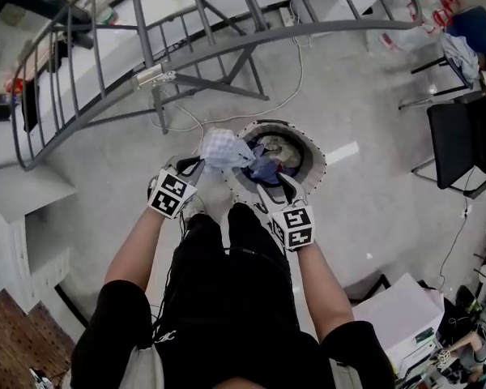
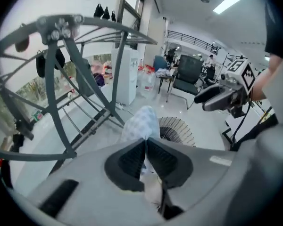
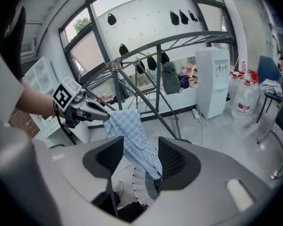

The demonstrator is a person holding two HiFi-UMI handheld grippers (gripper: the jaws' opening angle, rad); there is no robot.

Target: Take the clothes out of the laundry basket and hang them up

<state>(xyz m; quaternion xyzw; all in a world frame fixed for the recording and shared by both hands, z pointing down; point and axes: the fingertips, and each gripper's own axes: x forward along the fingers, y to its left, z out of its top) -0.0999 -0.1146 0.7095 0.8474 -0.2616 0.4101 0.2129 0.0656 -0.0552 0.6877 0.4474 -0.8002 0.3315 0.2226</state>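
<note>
The left gripper [image 1: 201, 163] pinches a corner of the pale blue checked cloth [image 1: 225, 148] above the round white slatted laundry basket [image 1: 317, 159] so it hangs free — the right gripper [image 3: 141, 147] gapes around its trailing edge, likely for a second hold.

An office-like workroom: black office chair [image 1: 458, 140] at three o'clock, tall white water dispenser [image 3: 212, 79] at two o'clock, fluorescent strip ceiling light [image 2: 231, 0] at one o'clock.

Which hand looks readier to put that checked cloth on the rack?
Left. The left gripper is shut on the cloth and nearer the rack; the right gripper is open over the basket.
</note>
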